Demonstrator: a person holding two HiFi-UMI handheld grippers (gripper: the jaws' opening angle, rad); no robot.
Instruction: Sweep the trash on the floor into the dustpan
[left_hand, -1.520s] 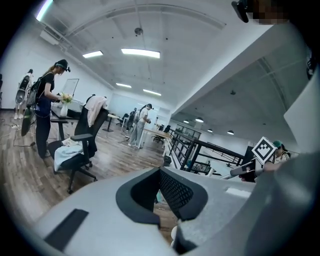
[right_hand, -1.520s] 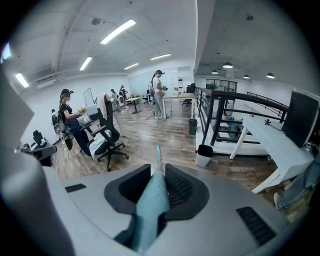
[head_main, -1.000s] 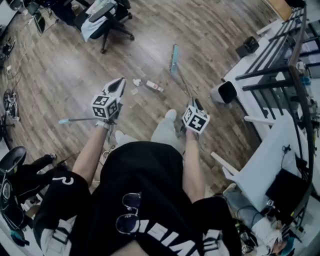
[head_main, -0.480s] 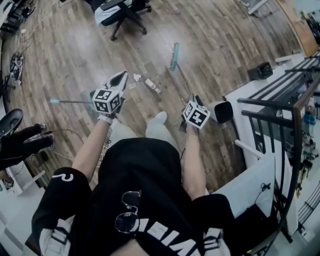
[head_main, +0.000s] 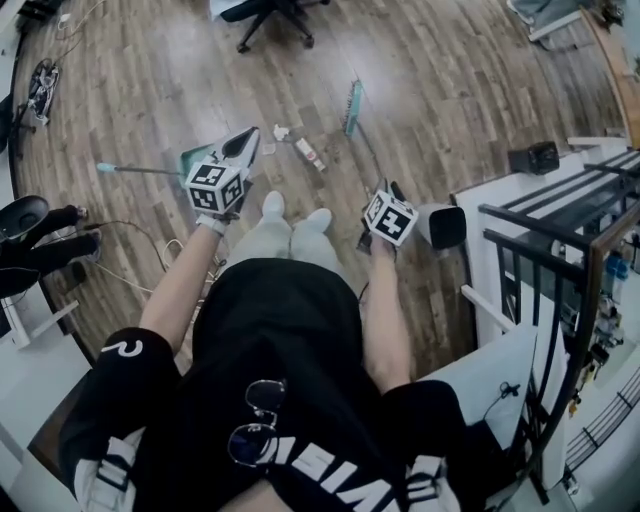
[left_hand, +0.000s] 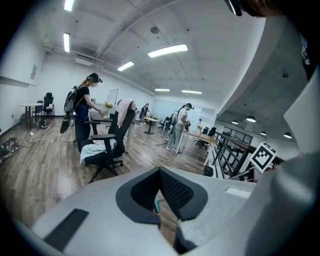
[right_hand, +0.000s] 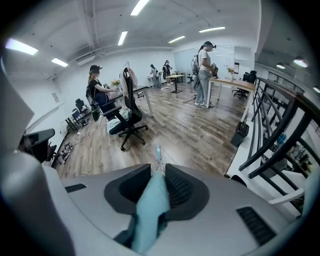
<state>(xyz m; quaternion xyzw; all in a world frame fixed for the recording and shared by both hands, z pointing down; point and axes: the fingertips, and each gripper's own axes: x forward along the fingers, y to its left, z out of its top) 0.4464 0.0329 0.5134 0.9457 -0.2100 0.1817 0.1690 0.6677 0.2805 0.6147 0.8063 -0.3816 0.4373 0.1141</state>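
Observation:
In the head view my left gripper (head_main: 243, 148) is shut on the long handle (head_main: 140, 171) of a teal dustpan (head_main: 197, 155), which sits low just left of the jaws. A white paper scrap (head_main: 280, 132) and a small bottle-like piece of trash (head_main: 309, 153) lie on the wood floor right of it. My right gripper (head_main: 388, 193) is shut on the teal broom handle (right_hand: 150, 210). The broom head (head_main: 350, 107) rests on the floor beyond the trash. The left gripper view shows my left gripper (left_hand: 159, 200) with only a narrow slit between its jaws.
An office chair (head_main: 270, 15) stands ahead on the floor. A black bin (head_main: 447, 227) and a white desk with a black railing (head_main: 540, 215) are close on the right. Cables (head_main: 40, 85) and another black chair (head_main: 30, 240) lie at the left. Several people stand at far desks (right_hand: 220, 82).
The person has stepped forward, and both feet now stand side by side. Both grippers, with dustpan and broom, have moved closer to the trash. The office chair has slid toward the view's top edge.

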